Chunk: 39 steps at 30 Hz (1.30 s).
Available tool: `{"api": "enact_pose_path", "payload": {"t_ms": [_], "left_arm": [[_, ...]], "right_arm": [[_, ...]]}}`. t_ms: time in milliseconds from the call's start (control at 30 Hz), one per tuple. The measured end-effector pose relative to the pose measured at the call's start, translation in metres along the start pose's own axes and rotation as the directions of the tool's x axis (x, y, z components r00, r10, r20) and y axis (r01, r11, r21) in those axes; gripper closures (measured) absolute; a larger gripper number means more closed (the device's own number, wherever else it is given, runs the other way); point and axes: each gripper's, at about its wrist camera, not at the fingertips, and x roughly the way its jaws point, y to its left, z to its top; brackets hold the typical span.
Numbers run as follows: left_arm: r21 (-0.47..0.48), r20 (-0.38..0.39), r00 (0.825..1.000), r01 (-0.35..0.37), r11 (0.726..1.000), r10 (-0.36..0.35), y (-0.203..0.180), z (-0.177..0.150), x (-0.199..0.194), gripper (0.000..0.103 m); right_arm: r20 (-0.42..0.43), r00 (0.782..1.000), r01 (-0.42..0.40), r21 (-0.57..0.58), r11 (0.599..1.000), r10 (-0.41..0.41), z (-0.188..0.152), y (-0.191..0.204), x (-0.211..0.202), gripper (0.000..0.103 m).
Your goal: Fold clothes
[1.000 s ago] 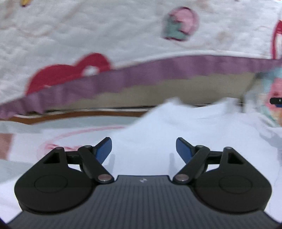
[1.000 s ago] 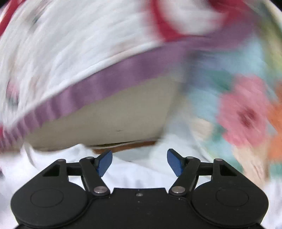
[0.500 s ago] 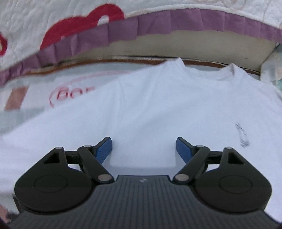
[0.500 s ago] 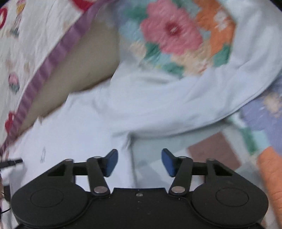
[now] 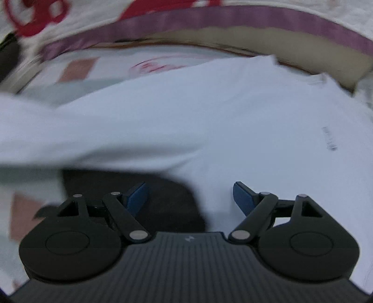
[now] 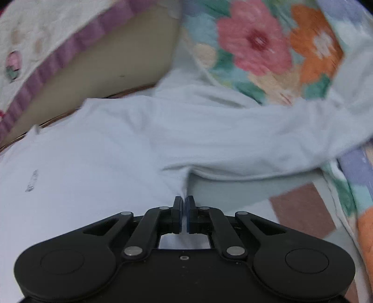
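White long-sleeve shirt [image 6: 98, 163] lies spread flat, chest up, on a patchwork bed cover [image 6: 300, 207]; collar [image 5: 317, 80] is at the far end by the purple-trimmed quilt [image 5: 233, 18], so the shirt's long axis runs straight away from both cameras. Right gripper [image 6: 184, 209] has its fingers pinched together on the shirt's side seam, right at the armpit where the right-hand sleeve [image 6: 256, 144] branches off; a sliver of white cloth shows between the pads. That sleeve stretches off sideways from the armpit toward a floral blanket [image 6: 256, 39], across the body axis. Left gripper [image 5: 191, 195] is spread wide with nothing held, hovering over the shirt's opposite armpit: body cloth lies under its right-hand finger [image 5: 242, 198], a dark patch [image 5: 163, 205] under the other, cannot tell what that is, maybe shadow. Other sleeve [image 5: 58, 130] runs out sideways from there, blurred. Key relation: both grippers sit at mirror points on the two side seams, near end of the shirt toward them, collar far. Right one is already on cloth; the left is right beside its seam but not on it. Shirt reads as flat and unfolded now, sleeves out.
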Motion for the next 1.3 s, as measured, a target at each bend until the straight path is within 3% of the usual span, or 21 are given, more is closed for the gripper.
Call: {"api": "enact_pose_path", "payload": {"t_ms": [67, 233, 300, 333, 400, 467, 600, 633, 700, 733, 767, 833, 933, 1000, 1067, 1167, 1267, 1300], "left_arm": [[-0.002, -0.017, 0.999, 0.033, 0.999, -0.033, 0.001, -0.007, -0.003, 0.023], [-0.005, -0.057, 0.989, 0.138, 0.99, -0.138, 0.0, -0.024, -0.01, 0.023], [-0.008, -0.073, 0.981, 0.18, 0.984, -0.18, 0.0, -0.031, -0.013, 0.023], [-0.009, -0.081, 0.976, 0.201, 0.98, -0.201, 0.0, -0.034, -0.014, 0.023], [-0.013, -0.096, 0.965, 0.242, 0.97, -0.242, -0.001, -0.041, -0.017, 0.023], [-0.017, -0.112, 0.952, 0.283, 0.959, -0.283, -0.001, -0.048, -0.02, 0.023], [-0.023, -0.149, 0.922, 0.357, 0.934, -0.356, -0.002, -0.061, -0.026, 0.024], [-0.021, -0.166, 0.915, 0.369, 0.929, -0.367, -0.002, -0.065, -0.028, 0.029], [-0.039, -0.197, 0.906, 0.373, 0.927, -0.373, 0.0, -0.069, -0.033, 0.057], [-0.056, -0.218, 0.897, 0.381, 0.923, -0.383, 0.002, -0.07, -0.034, 0.081], [-0.074, -0.232, 0.888, 0.392, 0.917, -0.398, 0.005, -0.073, -0.034, 0.084], [-0.077, -0.227, 0.888, 0.393, 0.916, -0.4, 0.008, -0.08, -0.032, 0.087], [-0.092, -0.223, 0.881, 0.406, 0.909, -0.417, 0.011, -0.083, -0.03, 0.079], [-0.087, -0.226, 0.869, 0.433, 0.897, -0.441, 0.008, -0.084, -0.031, 0.067], [-0.067, -0.233, 0.86, 0.452, 0.889, -0.455, 0.003, -0.085, -0.032, 0.045], [-0.009, -0.249, 0.856, 0.465, 0.885, -0.452, -0.007, -0.086, -0.035, 0.033], [0.057, -0.254, 0.859, 0.472, 0.88, -0.444, -0.02, -0.087, -0.036, 0.017], [0.087, -0.237, 0.87, 0.463, 0.882, -0.433, -0.024, -0.088, -0.038, 0.017]], "right_arm": [[-0.009, 1.0, 0.005, 0.031, 1.0, -0.005, 0.005, -0.007, 0.007, 0.1], [0.023, 0.993, 0.117, -0.086, 0.989, -0.116, 0.008, 0.009, 0.009, 0.1], [0.035, 0.988, 0.153, -0.026, 0.988, -0.152, 0.008, 0.0, 0.003, 0.097], [0.04, 0.985, 0.17, 0.007, 0.985, -0.17, 0.008, -0.005, 0.0, 0.09], [0.055, 0.991, 0.118, 0.077, 0.99, -0.122, 0.002, -0.013, -0.015, 0.086], [0.05, 0.998, 0.033, 0.119, 0.992, -0.04, -0.004, -0.021, -0.028, 0.063], [0.02, 0.996, -0.091, 0.099, 0.991, 0.089, -0.023, -0.028, -0.048, 0.062], [0.011, 0.994, -0.11, 0.096, 0.989, 0.109, -0.029, -0.029, -0.051, 0.062], [-0.008, 0.989, -0.148, 0.09, 0.985, 0.15, -0.04, -0.033, -0.059, 0.062], [-0.017, 0.99, -0.138, 0.078, 0.987, 0.14, -0.045, -0.033, -0.06, 0.062], [-0.025, 0.992, -0.125, 0.064, 0.99, 0.127, -0.05, -0.033, -0.061, 0.062], [-0.046, 0.992, -0.116, 0.049, 0.992, 0.118, -0.058, -0.033, -0.065, 0.062], [-0.08, 0.988, -0.13, 0.053, 0.99, 0.133, -0.069, -0.035, -0.07, 0.062], [-0.132, 0.981, -0.137, 0.051, 0.989, 0.143, -0.076, -0.032, -0.071, 0.061], [-0.144, 0.982, -0.12, 0.014, 0.993, 0.12, -0.085, -0.025, -0.076, 0.057], [-0.125, 0.987, -0.102, 0.023, 0.995, 0.104, -0.101, -0.017, -0.084, 0.049], [-0.077, 0.992, -0.096, 0.024, 0.995, 0.098, -0.111, -0.018, -0.09, 0.048], [-0.072, 0.994, -0.081, 0.008, 0.997, 0.082, -0.112, -0.016, -0.09, 0.048]]}}
